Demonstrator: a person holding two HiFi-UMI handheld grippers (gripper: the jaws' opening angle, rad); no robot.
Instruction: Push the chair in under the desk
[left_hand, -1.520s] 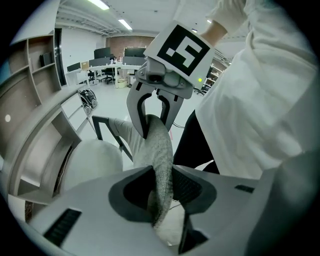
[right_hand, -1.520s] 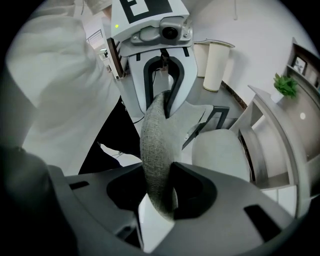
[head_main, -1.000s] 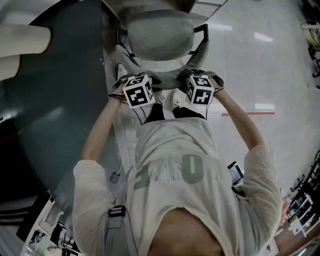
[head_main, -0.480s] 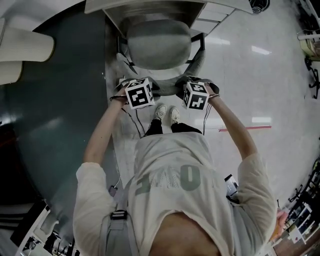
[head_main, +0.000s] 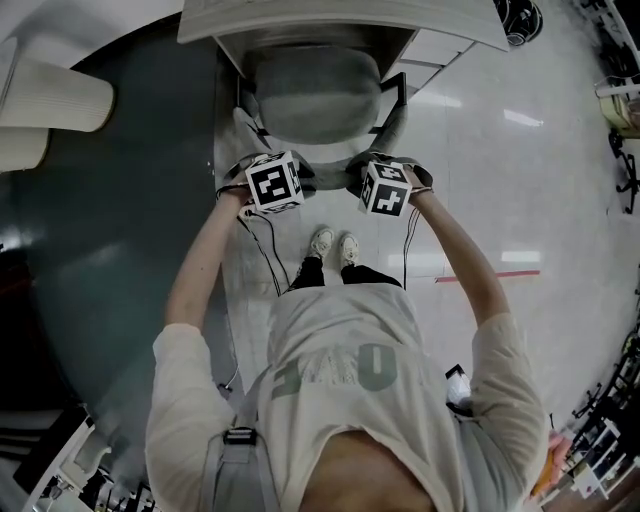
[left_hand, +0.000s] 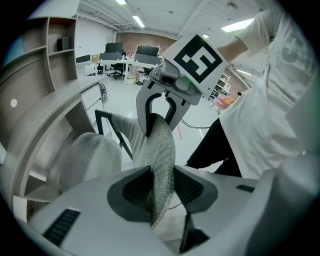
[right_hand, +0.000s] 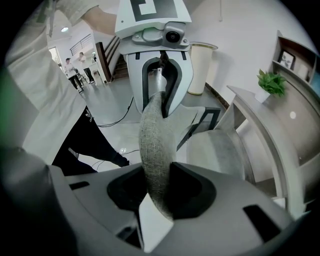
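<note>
Opening its jaws, the left gripper (left_hand: 161, 172) straddles the top edge of the grey woven-fabric backrest (left_hand: 162, 145), which stands between the jaws and touches both pads. The right gripper (right_hand: 159, 172) pinches the same edge further to the right, the fabric pressed between its jaws. The backrest belongs to the grey padded office chair (head_main: 315, 95), which stands on the pale glossy floor (head_main: 500, 150). The far part of its seat lies beneath the near edge of the pale rectangular desk (head_main: 340, 20). A black armrest frame (head_main: 395, 95) shows at the seat's right side. The person's pale shoes (head_main: 335, 245) stand on the floor just behind the chair, between the two arms. A dark grey floor area (head_main: 110, 230) lies to the left.
</note>
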